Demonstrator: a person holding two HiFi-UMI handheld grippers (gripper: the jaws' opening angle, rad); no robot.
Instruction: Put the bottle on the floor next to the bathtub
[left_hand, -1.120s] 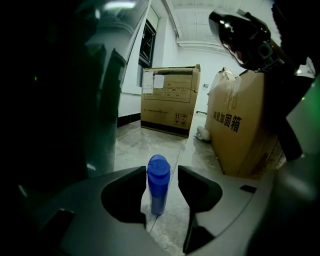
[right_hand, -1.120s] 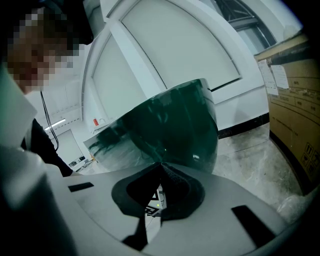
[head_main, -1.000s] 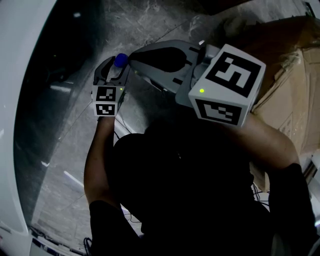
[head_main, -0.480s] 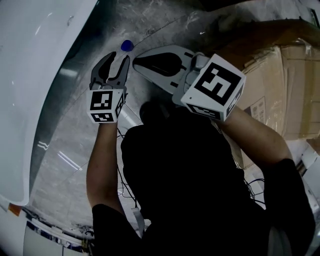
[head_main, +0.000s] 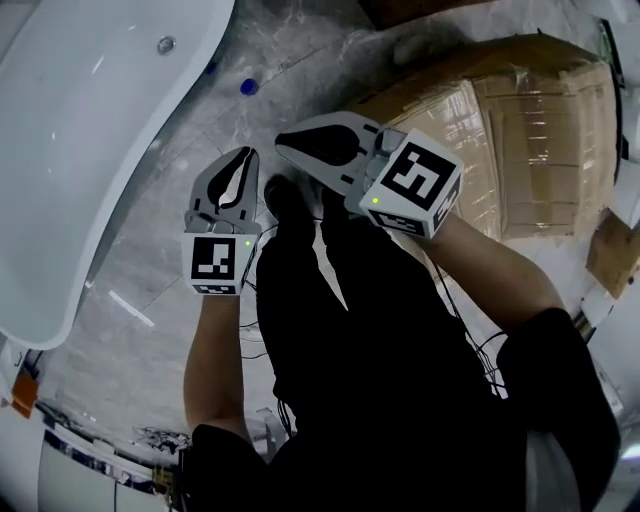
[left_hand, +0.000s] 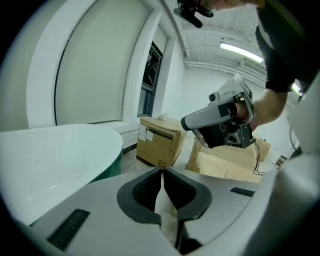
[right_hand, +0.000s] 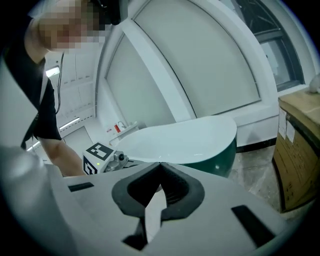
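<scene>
The bottle (head_main: 248, 87), seen from above as a small blue cap, stands on the grey marble floor close beside the white bathtub (head_main: 110, 130). My left gripper (head_main: 248, 154) hangs well short of it, shut and empty. My right gripper (head_main: 281, 141) is just to its right, also shut with nothing in it. In the left gripper view my left gripper (left_hand: 162, 171) has its dark pads together, with the right gripper (left_hand: 220, 117) ahead of it. The right gripper view has my right gripper (right_hand: 160, 164) shut in front of the bathtub (right_hand: 185, 140), and the left gripper (right_hand: 102, 157) shows at the left.
Large cardboard boxes (head_main: 520, 120) lie on the floor to the right, and one box (left_hand: 160, 142) stands by the wall. The person's dark-clothed body and shoe (head_main: 285, 200) fill the middle of the head view. Cables trail on the floor.
The left gripper's jaws were around the blue-capped bottle a second ago; they have let it go, pulled back and shut. Both grippers and the head camera have risen from the floor.
</scene>
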